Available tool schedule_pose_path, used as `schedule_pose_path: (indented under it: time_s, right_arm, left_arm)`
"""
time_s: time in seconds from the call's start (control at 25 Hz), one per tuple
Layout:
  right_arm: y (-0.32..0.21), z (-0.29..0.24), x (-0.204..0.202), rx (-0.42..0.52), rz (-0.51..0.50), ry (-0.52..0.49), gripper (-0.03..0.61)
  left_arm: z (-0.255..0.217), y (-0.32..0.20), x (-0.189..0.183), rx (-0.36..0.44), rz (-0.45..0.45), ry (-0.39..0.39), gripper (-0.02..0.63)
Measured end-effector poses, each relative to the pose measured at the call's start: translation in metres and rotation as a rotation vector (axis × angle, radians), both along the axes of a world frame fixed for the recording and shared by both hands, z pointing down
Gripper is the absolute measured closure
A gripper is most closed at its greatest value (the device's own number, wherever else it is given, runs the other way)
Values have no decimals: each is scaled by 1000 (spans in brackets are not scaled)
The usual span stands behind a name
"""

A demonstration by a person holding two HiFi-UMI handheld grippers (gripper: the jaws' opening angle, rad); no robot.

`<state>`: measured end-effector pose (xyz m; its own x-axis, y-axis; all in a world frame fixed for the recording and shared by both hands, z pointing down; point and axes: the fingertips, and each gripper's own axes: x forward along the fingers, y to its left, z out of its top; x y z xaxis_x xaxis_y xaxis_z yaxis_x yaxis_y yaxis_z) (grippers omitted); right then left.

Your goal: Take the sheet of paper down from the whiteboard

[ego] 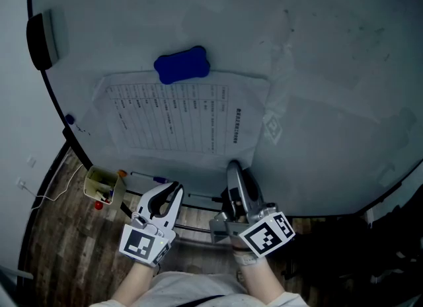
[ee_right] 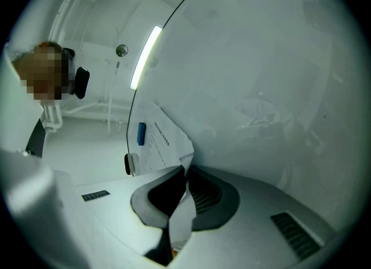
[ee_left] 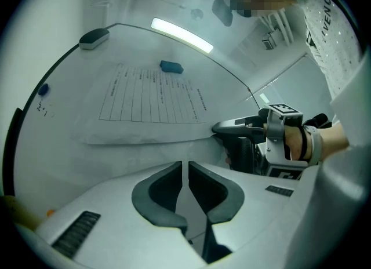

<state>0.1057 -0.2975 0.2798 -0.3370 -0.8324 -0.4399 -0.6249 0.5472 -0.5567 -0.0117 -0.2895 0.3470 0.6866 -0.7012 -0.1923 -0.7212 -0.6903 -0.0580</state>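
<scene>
Pinned at centre of the head view: the sheet of paper (ego: 172,117), a printed table on the whiteboard (ego: 317,67), held by a blue magnet (ego: 182,65) on its top edge, with the right gripper (ego: 232,165) nosing its bottom edge and the left gripper (ego: 177,186) lower and further left, clear of the sheet. Made plain only in the right gripper view: jaws clamped on the paper's creased lower corner, curling off the board at centre frame. Added by the left gripper view: own jaws pressed together on nothing at bottom centre, plus a side-on look, right of centre, at the other claw's tips meeting that corner.
</scene>
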Motion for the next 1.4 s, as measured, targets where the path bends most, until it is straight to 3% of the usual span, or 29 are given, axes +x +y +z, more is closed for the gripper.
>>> schedule_pose_path:
  time_s: [0.84, 1.4]
  right_arm:
    - [-3, 2, 2, -9, 1, -17, 554]
    - [-1, 11, 10, -21, 14, -27, 557]
  left_arm:
    - [-3, -5, -2, -5, -2, -6, 581]
    - [17, -9, -7, -40, -51, -12, 583]
